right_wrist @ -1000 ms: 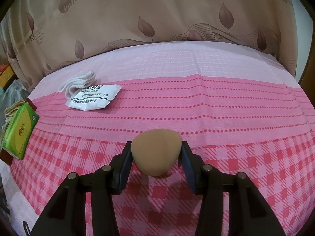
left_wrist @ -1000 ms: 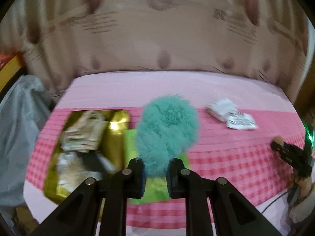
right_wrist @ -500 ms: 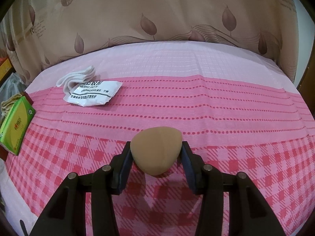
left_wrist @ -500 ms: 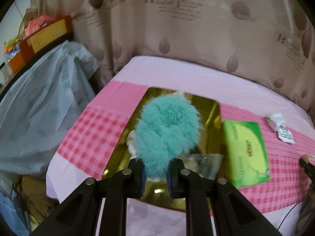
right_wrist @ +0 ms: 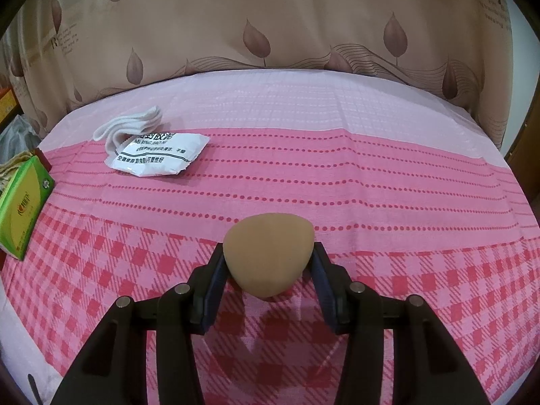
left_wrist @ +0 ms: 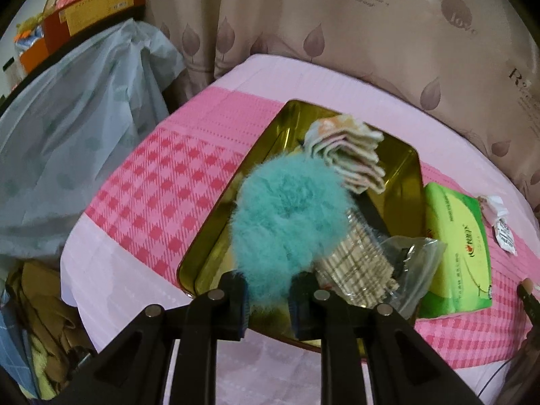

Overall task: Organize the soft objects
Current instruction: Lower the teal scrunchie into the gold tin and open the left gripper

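My left gripper [left_wrist: 268, 298] is shut on a fluffy teal pompom [left_wrist: 287, 216] and holds it over the near part of a gold metal tray [left_wrist: 270, 135]. The tray holds a folded patterned cloth [left_wrist: 351, 155] and a plaid cloth in a clear bag [left_wrist: 364, 263]. My right gripper [right_wrist: 268, 270] is shut on a tan teardrop sponge [right_wrist: 270, 253] and holds it just above the pink checked tablecloth [right_wrist: 405, 202].
A green tissue pack [left_wrist: 455, 253] lies right of the tray; it also shows in the right wrist view [right_wrist: 23, 202]. A white sachet [right_wrist: 158, 155] and a folded white cloth [right_wrist: 131, 125] lie at the far left. A grey plastic cover [left_wrist: 67, 135] hangs left of the table.
My left gripper has swung left with the pompom, from over the tissue pack to over the tray, and come closer to it. My right gripper has barely moved.
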A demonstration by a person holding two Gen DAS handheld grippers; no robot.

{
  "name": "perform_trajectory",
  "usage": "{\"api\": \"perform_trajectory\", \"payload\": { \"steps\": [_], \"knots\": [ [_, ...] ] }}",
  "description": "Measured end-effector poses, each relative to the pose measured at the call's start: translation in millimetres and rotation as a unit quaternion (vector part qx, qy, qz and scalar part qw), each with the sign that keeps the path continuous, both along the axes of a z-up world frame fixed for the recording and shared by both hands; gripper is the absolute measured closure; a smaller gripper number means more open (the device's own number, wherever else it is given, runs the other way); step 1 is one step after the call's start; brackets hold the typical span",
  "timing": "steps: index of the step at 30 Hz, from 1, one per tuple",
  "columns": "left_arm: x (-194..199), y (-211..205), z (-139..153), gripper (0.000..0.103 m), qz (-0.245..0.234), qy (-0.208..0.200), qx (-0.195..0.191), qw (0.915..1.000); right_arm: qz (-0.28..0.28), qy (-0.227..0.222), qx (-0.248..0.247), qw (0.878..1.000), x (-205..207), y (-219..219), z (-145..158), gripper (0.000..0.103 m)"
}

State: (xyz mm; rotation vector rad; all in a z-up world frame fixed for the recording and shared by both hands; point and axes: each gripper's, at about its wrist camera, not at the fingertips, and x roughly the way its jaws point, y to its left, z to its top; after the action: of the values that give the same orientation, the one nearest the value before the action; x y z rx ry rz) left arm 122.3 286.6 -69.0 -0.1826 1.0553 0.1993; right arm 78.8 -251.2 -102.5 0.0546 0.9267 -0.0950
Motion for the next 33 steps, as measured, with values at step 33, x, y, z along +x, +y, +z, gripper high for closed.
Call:
{"api": "perform_trajectory", "payload": {
  "steps": [33],
  "knots": [
    [-31, -10, 31, 0.056, -0.017, -0.070, 0.051, 0.9961, 0.008, -0.001, -0.021, 1.000, 1, 3, 0, 0.061]
  ]
}}
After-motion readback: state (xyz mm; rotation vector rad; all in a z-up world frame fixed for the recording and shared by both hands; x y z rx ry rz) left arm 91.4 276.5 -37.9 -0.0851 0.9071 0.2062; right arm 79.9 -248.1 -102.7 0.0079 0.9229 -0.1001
